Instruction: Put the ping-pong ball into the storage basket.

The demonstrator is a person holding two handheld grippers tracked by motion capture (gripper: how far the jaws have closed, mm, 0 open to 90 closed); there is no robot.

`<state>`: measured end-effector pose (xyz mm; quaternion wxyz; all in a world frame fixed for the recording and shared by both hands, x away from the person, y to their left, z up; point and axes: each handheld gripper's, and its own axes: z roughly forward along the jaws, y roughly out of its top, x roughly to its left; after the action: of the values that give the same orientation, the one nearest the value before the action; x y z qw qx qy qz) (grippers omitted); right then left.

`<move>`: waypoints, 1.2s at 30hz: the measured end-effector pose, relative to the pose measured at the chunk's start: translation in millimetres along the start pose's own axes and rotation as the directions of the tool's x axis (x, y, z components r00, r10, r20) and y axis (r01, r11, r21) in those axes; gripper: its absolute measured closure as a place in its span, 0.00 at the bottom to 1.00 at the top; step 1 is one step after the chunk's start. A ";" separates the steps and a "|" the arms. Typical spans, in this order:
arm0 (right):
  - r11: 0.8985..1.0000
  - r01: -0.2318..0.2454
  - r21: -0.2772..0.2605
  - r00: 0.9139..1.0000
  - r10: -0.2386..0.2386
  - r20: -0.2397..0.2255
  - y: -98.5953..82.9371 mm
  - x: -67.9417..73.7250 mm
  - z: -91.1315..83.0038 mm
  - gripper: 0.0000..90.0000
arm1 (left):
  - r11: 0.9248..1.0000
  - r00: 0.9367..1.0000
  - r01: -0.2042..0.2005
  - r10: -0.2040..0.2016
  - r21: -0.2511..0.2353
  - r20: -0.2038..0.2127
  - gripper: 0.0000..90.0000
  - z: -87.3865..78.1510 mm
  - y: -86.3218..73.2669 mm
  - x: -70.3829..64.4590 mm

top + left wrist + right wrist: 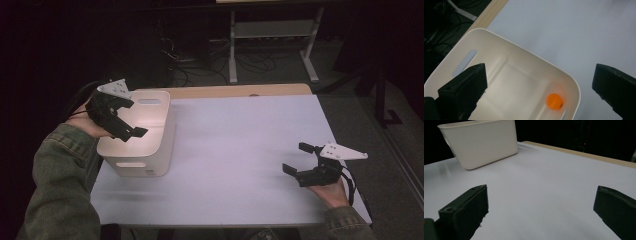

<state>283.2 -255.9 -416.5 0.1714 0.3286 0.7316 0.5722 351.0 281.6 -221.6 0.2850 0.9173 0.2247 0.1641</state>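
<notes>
Left gripper (131, 131) is held above the open top of the white bin (165, 145), near its front half; its fingers (464, 87) are spread wide apart with nothing between them. In the left gripper view an orange ball (554, 101) is seen below and between the fingers, lying on the bin floor in a corner, touching or just beside the bin wall, right of the left finger and well left of the right one. A slotted handle cut-out (464, 62) is seen in the bin wall just above the left finger.

Right gripper (298, 161) is held low over the counter (235, 150), well apart from the bin; its fingers (466, 207) are also spread wide apart, nothing clamped. In the right gripper view the bin (481, 143) is seen far ahead of the fingers, above the left finger, standing upright on the counter; bare counter surface (544, 190) is seen between and ahead of the fingers. Whether the fingertips are touching the counter can't be told.

Green sleeve (60, 185) is seen behind the left gripper; a hand (330, 192) is seen under the right gripper. Grey three-cornered plates are seen on top of both grippers
</notes>
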 end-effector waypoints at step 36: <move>1.000 0.000 -0.001 1.000 0.000 0.000 0.0 0.4 0.3 0.00 | 0.965 0.988 0.125 -0.143 -0.229 -0.064 0.00 11.7 -35.4 -13.8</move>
<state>283.2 -255.4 -416.6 0.1716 0.3287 0.7312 0.5726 333.1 295.5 -254.2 0.3878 0.8547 0.2775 0.2053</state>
